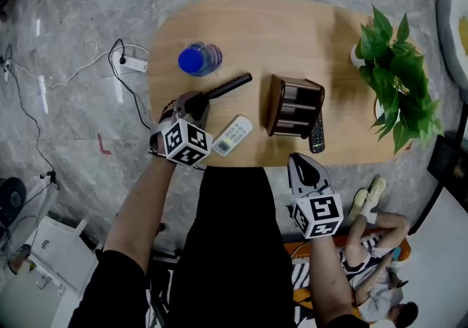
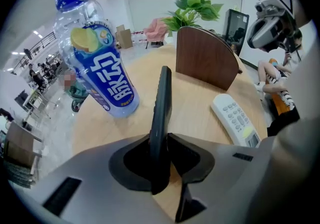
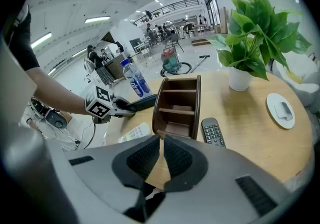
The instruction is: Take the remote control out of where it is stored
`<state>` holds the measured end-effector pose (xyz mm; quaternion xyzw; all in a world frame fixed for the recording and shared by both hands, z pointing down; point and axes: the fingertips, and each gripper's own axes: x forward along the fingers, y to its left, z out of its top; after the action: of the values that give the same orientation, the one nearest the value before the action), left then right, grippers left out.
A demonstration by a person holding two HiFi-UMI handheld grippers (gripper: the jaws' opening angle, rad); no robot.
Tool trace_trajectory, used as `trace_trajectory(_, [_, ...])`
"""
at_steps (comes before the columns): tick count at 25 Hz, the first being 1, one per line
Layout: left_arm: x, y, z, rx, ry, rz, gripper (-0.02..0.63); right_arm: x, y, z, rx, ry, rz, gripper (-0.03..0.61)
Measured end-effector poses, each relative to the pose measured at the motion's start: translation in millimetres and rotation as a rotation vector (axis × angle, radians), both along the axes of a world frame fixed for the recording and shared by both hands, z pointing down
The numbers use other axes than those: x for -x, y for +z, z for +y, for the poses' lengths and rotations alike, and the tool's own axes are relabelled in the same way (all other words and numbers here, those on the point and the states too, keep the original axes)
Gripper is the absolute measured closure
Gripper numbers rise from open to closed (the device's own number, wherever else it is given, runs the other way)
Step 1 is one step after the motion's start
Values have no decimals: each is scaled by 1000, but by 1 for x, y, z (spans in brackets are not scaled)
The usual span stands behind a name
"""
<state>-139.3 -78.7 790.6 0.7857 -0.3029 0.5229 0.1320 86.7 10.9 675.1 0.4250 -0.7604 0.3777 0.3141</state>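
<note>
My left gripper (image 1: 196, 104) is shut on one end of a long black remote control (image 1: 228, 86), which points away from it toward the bottle and the holder. In the left gripper view the remote (image 2: 161, 103) stands on its edge between the jaws of the left gripper (image 2: 162, 140), low over the tabletop. A brown wooden holder (image 1: 294, 106) with shelves stands mid-table. A second black remote (image 1: 316, 134) lies beside its right side, and a white remote (image 1: 232, 135) lies flat on its left. My right gripper (image 1: 301, 161) hovers at the table's near edge, shut and with nothing in it (image 3: 161, 140).
A blue-capped drink bottle (image 1: 199, 59) stands behind the left gripper. A potted green plant (image 1: 395, 78) fills the table's right end, with a white round dish (image 3: 282, 110) near it. A power strip and cables (image 1: 131, 63) lie on the floor to the left. A person sits on the floor at the lower right.
</note>
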Motion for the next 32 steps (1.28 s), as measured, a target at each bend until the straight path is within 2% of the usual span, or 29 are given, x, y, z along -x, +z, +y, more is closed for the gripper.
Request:
trace_trajectory(7, [-4,-1,10,7,107,-14,514,8,1,2,7,-28,4,546])
trace_trajectory(10, [-8,-2,19,10,127,-1,482,11,0,2,7,-42,4,546])
trace_trajectory(14, [-8,-2,23,-1,107,3,462,13,1,4,7,-49,4,546])
trace_trajectory(19, [-12,-7,28,6,105,18,383,12,-1,5,0,-53,6,546])
trace_trajectory(24, [-15,-18,29,1,102,24,383,9,-12,-4,-38,-55,6,546])
trace_trajectory(32, [-23,-62,28,-8,36,71,385,6,-52,-23,-125,-74,11,546])
